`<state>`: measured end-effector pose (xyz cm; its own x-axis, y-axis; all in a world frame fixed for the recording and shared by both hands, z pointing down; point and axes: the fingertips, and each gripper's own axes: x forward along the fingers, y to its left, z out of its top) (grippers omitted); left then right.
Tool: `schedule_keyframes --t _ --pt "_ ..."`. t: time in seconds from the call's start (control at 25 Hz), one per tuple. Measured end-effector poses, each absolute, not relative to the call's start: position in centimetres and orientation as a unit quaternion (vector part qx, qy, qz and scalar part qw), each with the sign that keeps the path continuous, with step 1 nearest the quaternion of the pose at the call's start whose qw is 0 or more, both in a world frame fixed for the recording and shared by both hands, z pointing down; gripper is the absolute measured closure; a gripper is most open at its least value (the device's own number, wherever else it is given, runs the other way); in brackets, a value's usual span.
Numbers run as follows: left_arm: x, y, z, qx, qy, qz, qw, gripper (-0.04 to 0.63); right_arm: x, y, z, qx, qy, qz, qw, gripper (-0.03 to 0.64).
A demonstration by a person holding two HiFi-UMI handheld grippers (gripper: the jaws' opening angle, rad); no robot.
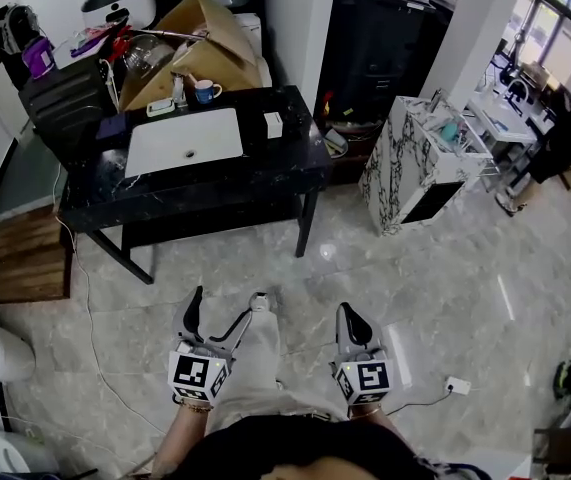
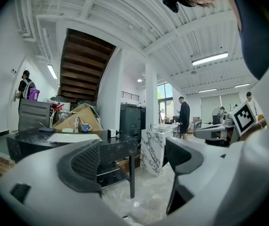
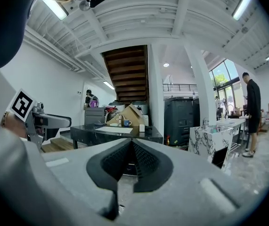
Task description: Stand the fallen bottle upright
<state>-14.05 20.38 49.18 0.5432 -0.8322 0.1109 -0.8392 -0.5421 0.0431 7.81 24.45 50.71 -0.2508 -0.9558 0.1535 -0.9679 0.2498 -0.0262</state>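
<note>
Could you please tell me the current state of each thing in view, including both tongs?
Left tongs: open, nothing between them.
Right tongs: shut, empty.
Cardboard box: open, flaps up, standing on the black table.
Mug: upright on the table, in front of the box.
White mat: lying flat on the table.
</note>
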Motion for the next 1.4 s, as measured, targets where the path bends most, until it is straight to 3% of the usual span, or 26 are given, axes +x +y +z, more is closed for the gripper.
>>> schedule_keyframes --t 1.4 --pt "-10.0 -19.5 46.8 0.913 -0.405 0.038 0.017 0.181 11.2 -14.5 48.9 0.648 -0.758 0.057 0.042 0.612"
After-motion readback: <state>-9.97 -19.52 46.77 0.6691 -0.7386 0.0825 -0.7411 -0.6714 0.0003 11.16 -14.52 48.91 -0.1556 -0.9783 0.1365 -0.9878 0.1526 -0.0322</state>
